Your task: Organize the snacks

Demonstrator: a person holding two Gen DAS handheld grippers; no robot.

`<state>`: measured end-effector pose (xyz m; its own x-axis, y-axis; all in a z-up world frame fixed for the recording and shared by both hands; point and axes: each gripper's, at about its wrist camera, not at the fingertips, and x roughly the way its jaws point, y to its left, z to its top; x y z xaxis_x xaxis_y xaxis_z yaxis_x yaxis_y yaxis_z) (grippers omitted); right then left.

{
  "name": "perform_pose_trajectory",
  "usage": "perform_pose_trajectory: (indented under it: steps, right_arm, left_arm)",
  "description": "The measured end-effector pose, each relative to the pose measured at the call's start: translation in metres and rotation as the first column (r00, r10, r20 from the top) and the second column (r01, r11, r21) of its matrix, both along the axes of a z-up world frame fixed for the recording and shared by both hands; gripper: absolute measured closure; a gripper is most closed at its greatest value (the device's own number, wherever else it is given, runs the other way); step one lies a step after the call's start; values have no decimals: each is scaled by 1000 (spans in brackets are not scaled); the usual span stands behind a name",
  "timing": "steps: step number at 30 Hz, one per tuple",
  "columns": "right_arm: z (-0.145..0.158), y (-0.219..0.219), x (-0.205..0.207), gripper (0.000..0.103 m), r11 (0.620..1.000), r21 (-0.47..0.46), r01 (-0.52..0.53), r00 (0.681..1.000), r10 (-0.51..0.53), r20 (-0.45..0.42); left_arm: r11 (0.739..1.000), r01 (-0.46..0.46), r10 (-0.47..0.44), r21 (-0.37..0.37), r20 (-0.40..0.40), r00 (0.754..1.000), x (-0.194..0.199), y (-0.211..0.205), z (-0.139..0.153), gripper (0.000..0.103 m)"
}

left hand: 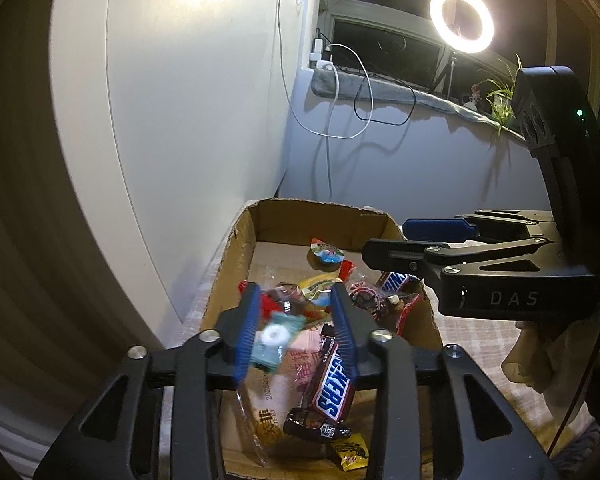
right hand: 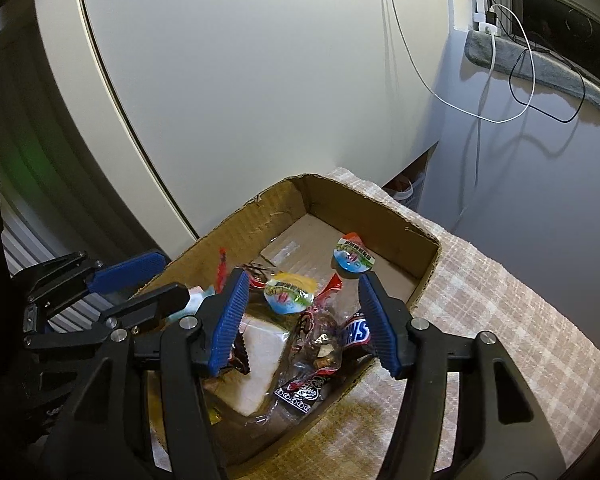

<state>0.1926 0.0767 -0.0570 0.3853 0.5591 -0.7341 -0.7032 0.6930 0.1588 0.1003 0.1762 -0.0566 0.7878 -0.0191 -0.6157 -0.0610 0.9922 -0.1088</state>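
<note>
Snacks (left hand: 328, 392) are heaped in a cardboard box (left hand: 256, 232) at lower centre of both frames. Both the left gripper (left hand: 296, 336) and right gripper (right hand: 304, 320) are held apart above it (a blurred teal packet (left hand: 274, 338) is seen between the left jaws, unclamped).

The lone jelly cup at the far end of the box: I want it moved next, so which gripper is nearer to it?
Right. The right gripper hangs open over the box just short of the lone jelly cup; the left gripper hovers over the near snack pile, farther back.
</note>
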Motion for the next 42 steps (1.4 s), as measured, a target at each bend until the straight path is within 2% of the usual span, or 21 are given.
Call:
perform_pose_trajectory:
  steps: [2, 3, 6, 8, 9, 29, 34, 42]
  right_arm:
    - [1, -1, 0, 34, 1000, -2, 9, 1000, -9, 8]
    - [2, -1, 0, 28, 1000, -2, 13, 1000, -13, 14]
    - [3, -1, 0, 27, 1000, -10, 13, 1000, -13, 22]
    - [2, 0, 0, 16, 1000, -20, 16, 1000, -15, 25]
    - [3, 0, 0, 15, 1000, -19, 16, 999, -15, 30]
    - [23, -17, -23, 15, 1000, 7, 30, 998, -31, 61]
    - [30, -23, -35, 9, 999, 18, 35, 996, -36, 80]
    - [36, -42, -61, 8, 997, 45, 64, 992, -68, 107]
  left_arm:
    - [1000, -2, 2, 3, 3, 1000, -1, 0, 0, 61]
    - [1000, -3, 3, 6, 5, 1000, -1, 0, 0, 55]
    - [1000, -1, 1, 9, 11, 1000, -2, 0, 0, 47]
    - [1000, 4, -4, 13, 12, 1000, -3, -1, 0, 43]
    - [1000, 4, -4, 17, 13, 1000, -3, -2, 0, 40]
    - [1000, -11, 10, 28, 34, 999, -22, -12, 12, 37]
    - [999, -18, 16, 34, 47, 999, -30, -15, 17, 36]
    - [998, -56, 54, 34, 58, 997, -53, -21, 18, 33]
